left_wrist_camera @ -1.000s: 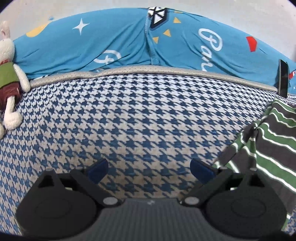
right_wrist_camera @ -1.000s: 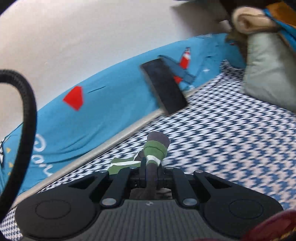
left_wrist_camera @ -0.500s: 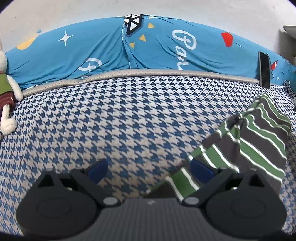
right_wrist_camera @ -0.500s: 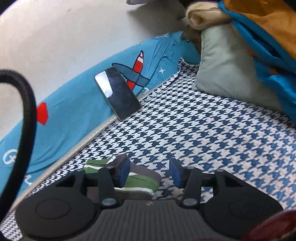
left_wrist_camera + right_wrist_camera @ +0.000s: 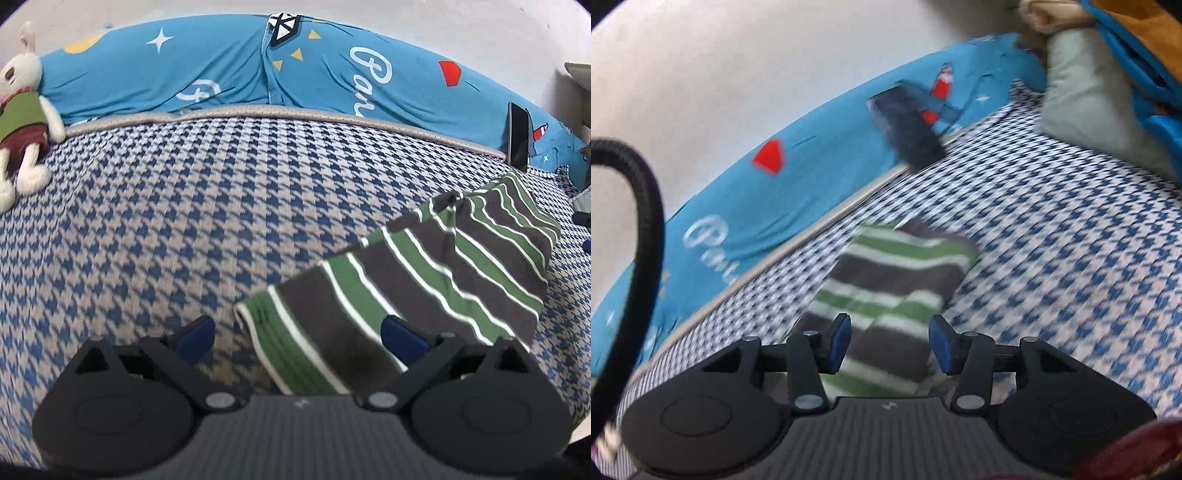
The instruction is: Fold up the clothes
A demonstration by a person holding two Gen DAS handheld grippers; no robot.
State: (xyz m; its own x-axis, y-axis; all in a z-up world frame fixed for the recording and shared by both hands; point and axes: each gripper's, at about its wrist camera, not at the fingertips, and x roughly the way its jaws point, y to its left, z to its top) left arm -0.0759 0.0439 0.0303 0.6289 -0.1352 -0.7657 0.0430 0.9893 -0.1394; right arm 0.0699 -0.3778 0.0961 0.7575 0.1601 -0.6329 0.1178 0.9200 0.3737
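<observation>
Right wrist view: the right tool [image 5: 889,343] has let go, fingers apart above the striped garment [image 5: 886,291], now lying on the bed [image 5: 1071,258] toward two o'clock from the spread, empty left tool [image 5: 295,339]; folding can start.

Ahead of my left gripper [image 5: 297,334], bare houndstooth bedspread [image 5: 155,206] lies open to the left; the striped garment [image 5: 424,266] covers the right. A plush rabbit [image 5: 22,122], phone [image 5: 518,136] and grey pillow [image 5: 1086,110] bound the edges.
</observation>
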